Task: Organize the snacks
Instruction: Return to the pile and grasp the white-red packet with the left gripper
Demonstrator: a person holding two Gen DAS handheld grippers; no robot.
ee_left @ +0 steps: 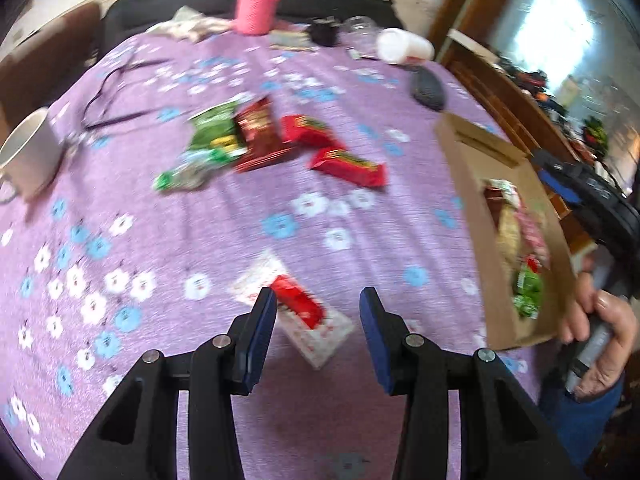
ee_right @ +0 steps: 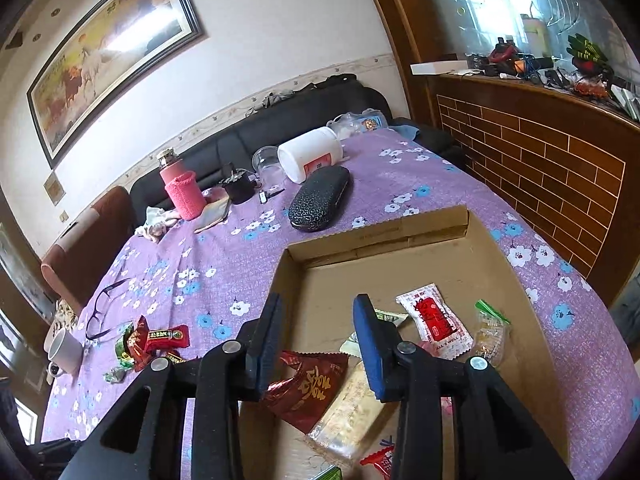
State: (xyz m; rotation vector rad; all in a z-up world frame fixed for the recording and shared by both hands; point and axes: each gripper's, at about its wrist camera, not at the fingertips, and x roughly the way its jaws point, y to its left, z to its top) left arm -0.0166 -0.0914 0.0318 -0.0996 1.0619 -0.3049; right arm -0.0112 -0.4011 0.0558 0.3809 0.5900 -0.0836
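left hand-held gripper (ee_left: 318,304): jaws spread wide, nothing between them, hovering just above a white-and-red snack packet (ee_left: 296,308) lying flat on the purple flowered desk (ee_left: 160,240). no contact visible; view is motion-blurred. further off on the desk, a loose pile of red and green snack packets (ee_left: 260,140), well apart from the gripper. white mug (ee_left: 30,156) at left edge. cardboard box (ee_left: 468,216) at right with snacks inside; person's right hand (ee_left: 596,336) beside it, gripping a handle.

right hand-held gripper (ee_right: 318,312): jaws wide apart, empty, held over the cardboard box (ee_right: 400,236). below it inside the box: dark red foil packet (ee_right: 308,388), pale wrapped bar (ee_right: 348,408), white-and-red sachet (ee_right: 434,320), clear wrapped sweet (ee_right: 490,332). cannot tell if the fingers touch any of them. outside the box, remaining snacks (ee_right: 156,340) lie near the eyeglasses (ee_right: 106,308). black glasses case (ee_right: 320,198) behind the box.
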